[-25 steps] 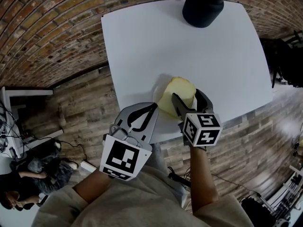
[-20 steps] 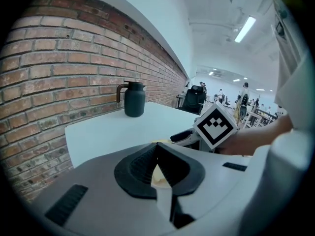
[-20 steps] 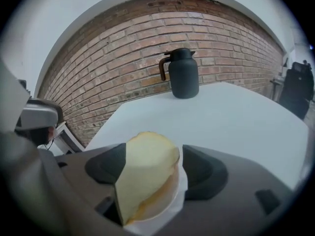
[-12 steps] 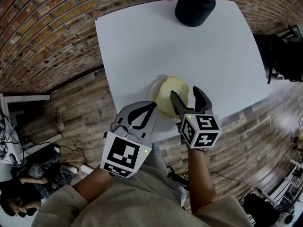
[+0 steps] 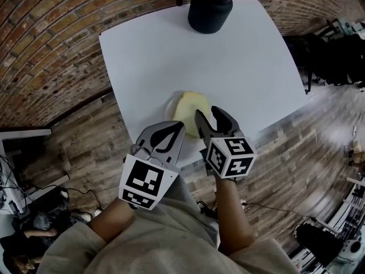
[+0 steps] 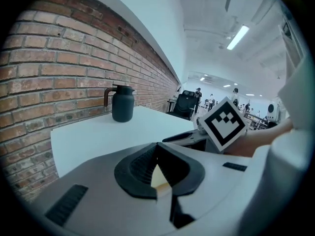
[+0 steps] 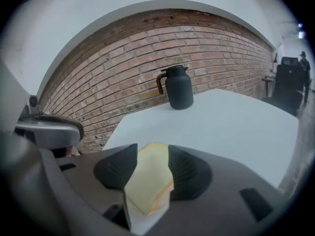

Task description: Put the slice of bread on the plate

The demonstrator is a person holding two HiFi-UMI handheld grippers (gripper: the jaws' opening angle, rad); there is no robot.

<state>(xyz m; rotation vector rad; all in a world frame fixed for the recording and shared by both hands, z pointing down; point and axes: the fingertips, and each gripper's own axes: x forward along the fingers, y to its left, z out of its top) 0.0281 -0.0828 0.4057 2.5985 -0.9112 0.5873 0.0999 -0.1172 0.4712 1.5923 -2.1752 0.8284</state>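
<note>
A pale yellow slice of bread lies on a small white plate near the front edge of the white table. My right gripper hovers just above and to the right of the bread, and its jaws are closing with nothing pressed between them. In the right gripper view the bread and plate show through the gap below the right gripper. My left gripper is shut and empty, close to the plate's front-left; a sliver of bread shows past the left gripper.
A dark jug with a handle stands at the table's far edge, also visible as the jug against a brick wall. Wooden floor surrounds the table. The table edge lies right under both grippers.
The right gripper has lifted off the bread, which it straddled a second ago, and its jaws have narrowed. The bread stays on the plate. The left gripper edged slightly.
</note>
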